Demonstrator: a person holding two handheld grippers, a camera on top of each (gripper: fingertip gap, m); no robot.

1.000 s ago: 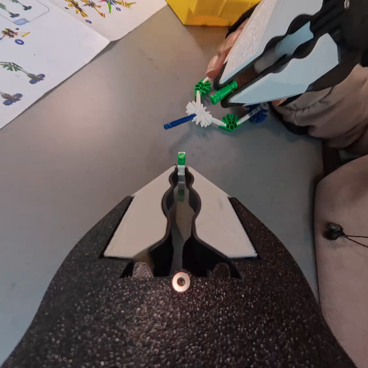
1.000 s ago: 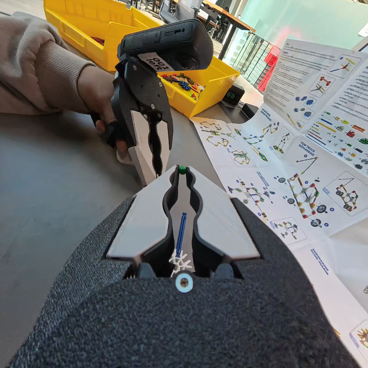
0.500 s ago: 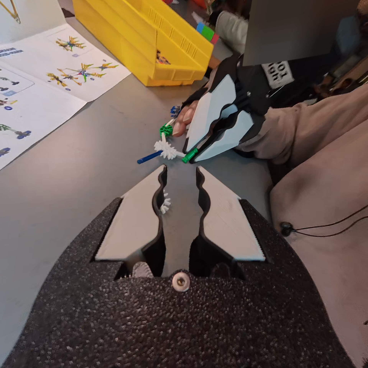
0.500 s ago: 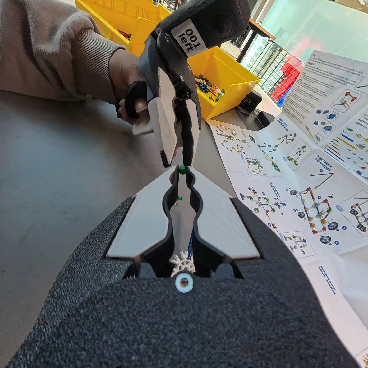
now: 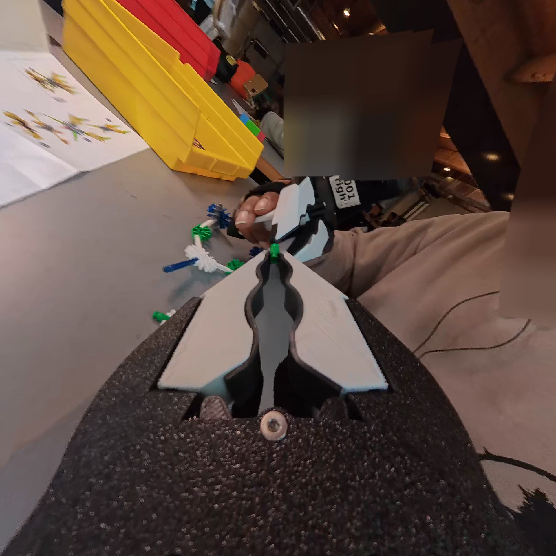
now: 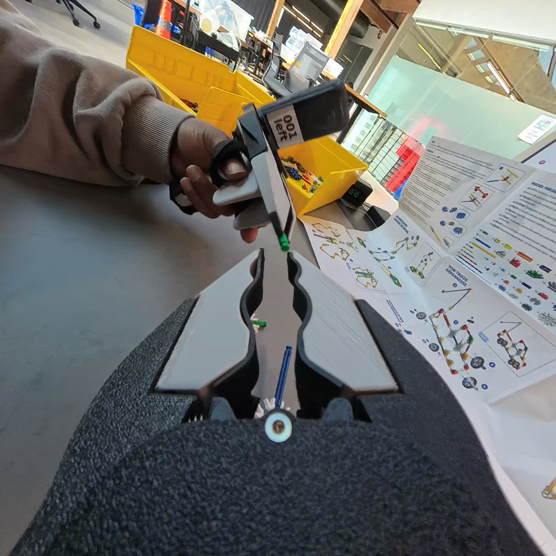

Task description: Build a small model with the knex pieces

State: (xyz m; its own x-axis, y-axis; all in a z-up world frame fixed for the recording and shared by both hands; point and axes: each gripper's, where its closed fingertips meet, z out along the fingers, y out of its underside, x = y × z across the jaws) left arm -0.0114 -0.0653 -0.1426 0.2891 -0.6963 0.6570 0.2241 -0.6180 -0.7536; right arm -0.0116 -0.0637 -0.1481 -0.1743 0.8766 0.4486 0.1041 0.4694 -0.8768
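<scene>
Since a second ago, your left gripper [image 6: 284, 237] took the green rod [image 5: 274, 249]; right gripper [image 6: 275, 255] at 6 o'clock gapes narrowly, empty.

Open-plan workshop: yellow parts bins [image 6: 192, 75], cluttered workbenches [image 6: 301, 57], rolling chairs [image 6: 75, 12], glass partition [image 6: 451, 102], timber beams [image 6: 340, 33].

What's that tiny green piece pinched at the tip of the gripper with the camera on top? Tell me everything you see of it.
The short green rod looks like glossy plastic, a stubby stick with a knobbed end. The left gripper is shut on it at the very fingertips, so most of it sticks out past them, pointing down toward the grey table without touching it. It hangs just above the open tips of the right gripper, which do not touch it.
</scene>
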